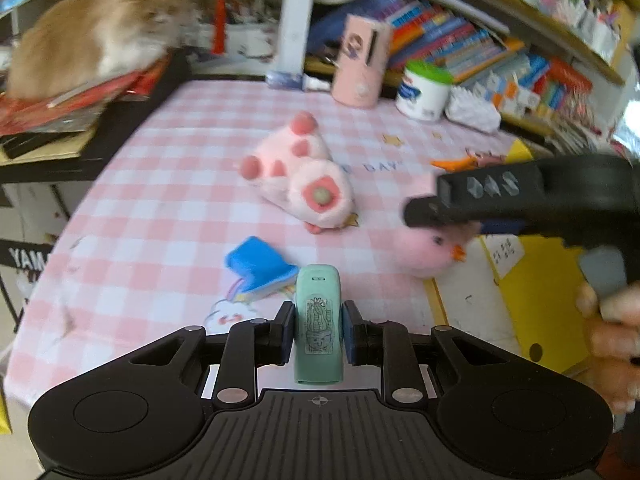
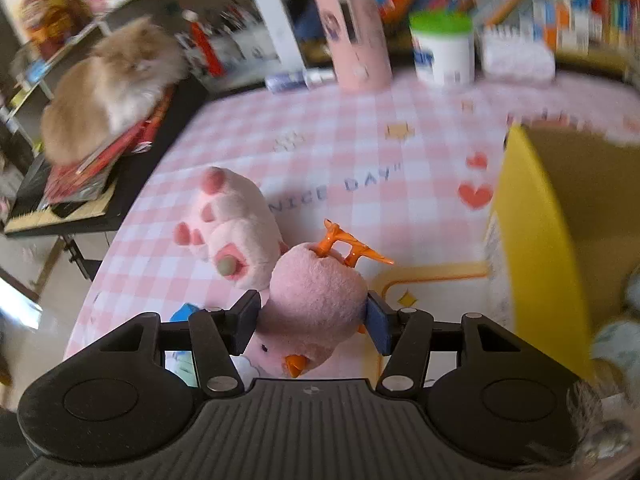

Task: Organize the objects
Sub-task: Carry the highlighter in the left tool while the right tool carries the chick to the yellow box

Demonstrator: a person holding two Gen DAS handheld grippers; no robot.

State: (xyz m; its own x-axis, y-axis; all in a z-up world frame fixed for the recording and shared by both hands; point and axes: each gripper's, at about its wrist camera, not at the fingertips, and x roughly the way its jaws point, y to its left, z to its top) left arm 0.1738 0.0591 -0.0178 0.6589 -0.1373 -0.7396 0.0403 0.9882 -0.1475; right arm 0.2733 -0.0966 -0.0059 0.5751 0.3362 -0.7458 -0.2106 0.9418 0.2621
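My left gripper (image 1: pixel 318 328) is shut on a mint-green oblong item (image 1: pixel 318 320) with a cactus drawing, held upright between the pads above the pink checked tablecloth (image 1: pixel 160 208). My right gripper (image 2: pixel 312 316) is shut on a pink chick plush (image 2: pixel 316 292) with an orange beak and orange plastic feet (image 2: pixel 348 248). In the left wrist view that right gripper (image 1: pixel 440 216) holds the chick plush (image 1: pixel 428 248) beside the yellow box (image 1: pixel 532 280). A pink paw-shaped plush (image 1: pixel 304 176) (image 2: pixel 236 232) lies mid-table, and a blue item (image 1: pixel 256 268) lies just ahead of my left fingers.
The open yellow box (image 2: pixel 536 248) stands on the right. A pink canister (image 1: pixel 360 64), a white jar with a green lid (image 1: pixel 424 92) and shelves of books line the back. An orange-and-white cat (image 1: pixel 96 36) sits on stacked magazines at the left.
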